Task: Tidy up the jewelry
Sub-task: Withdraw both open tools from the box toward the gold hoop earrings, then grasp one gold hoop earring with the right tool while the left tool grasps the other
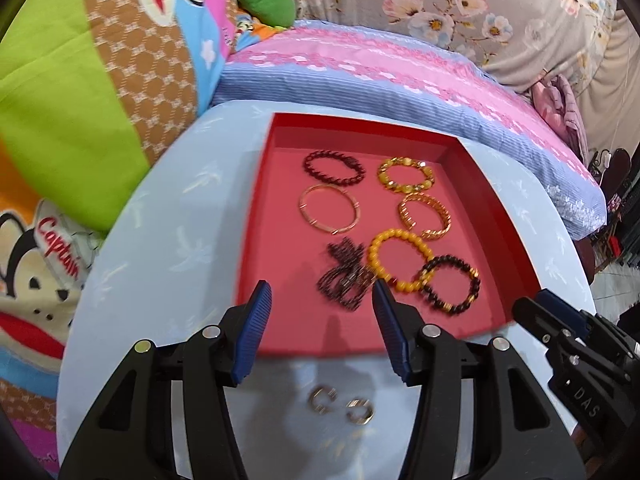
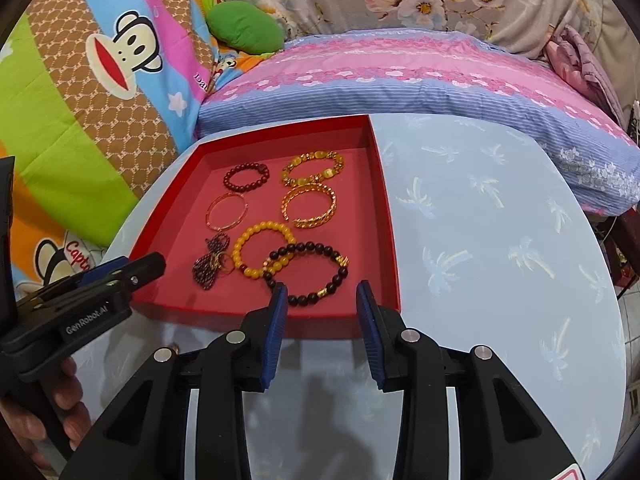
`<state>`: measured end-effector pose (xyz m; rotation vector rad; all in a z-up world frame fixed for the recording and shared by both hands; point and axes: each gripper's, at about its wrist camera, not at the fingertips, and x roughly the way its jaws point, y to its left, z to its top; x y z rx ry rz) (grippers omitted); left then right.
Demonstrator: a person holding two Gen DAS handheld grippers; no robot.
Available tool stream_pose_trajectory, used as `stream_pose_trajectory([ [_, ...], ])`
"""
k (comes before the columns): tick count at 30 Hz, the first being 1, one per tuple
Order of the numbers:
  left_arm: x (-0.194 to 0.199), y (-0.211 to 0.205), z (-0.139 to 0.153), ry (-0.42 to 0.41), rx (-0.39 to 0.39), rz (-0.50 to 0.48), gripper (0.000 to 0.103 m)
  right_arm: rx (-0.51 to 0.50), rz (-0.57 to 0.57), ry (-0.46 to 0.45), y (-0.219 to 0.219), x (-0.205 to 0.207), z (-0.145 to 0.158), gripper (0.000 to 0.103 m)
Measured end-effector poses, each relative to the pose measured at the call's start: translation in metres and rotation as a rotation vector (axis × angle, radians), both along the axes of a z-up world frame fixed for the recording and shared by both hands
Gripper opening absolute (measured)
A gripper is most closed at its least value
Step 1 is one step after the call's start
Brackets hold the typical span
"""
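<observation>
A red tray (image 1: 280,140) (image 2: 384,208) on a round pale blue table holds several bracelets: dark red beads (image 1: 334,168), yellow-gold beads (image 1: 406,173), a thin rose-gold bangle (image 1: 329,208), a gold chain cuff (image 1: 425,216), yellow beads (image 1: 394,266), black beads (image 1: 450,285) (image 2: 308,272), and a dark beaded bundle (image 1: 345,276). Two small silver ear cuffs (image 1: 342,403) lie on the table in front of the tray, under my left gripper (image 1: 322,308), which is open and empty. My right gripper (image 2: 322,294) is open and empty over the tray's near edge by the black beads.
The table (image 2: 500,240) stands against a bed with a pink and blue pillow (image 2: 400,76), a cartoon monkey quilt (image 2: 100,80) at left and a green cushion (image 2: 246,28). The table's right half is bare cloth. My left gripper shows at the right wrist view's left edge (image 2: 120,276).
</observation>
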<state>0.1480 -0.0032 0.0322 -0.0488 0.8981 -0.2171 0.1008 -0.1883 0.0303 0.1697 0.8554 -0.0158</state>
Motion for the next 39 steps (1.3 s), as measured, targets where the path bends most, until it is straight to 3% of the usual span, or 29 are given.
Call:
stream_pose_trajectory([
  [7,-0.029,0.030,-0.002,0.013,-0.002,0.030,0.050,0.000,0.067,0.015,0.022,-0.024,-0.006,0.036],
  [15,-0.046,0.036,-0.023,0.062,0.024,0.032,0.050,0.003,0.168,0.068,0.061,-0.033,-0.025,0.036],
  [33,-0.044,0.050,-0.044,0.106,0.049,0.053,0.050,-0.071,0.276,0.117,0.113,-0.020,-0.053,0.036],
  [39,-0.041,0.054,-0.048,0.112,0.048,0.056,0.050,-0.097,0.283,0.111,0.119,-0.013,-0.056,0.028],
])
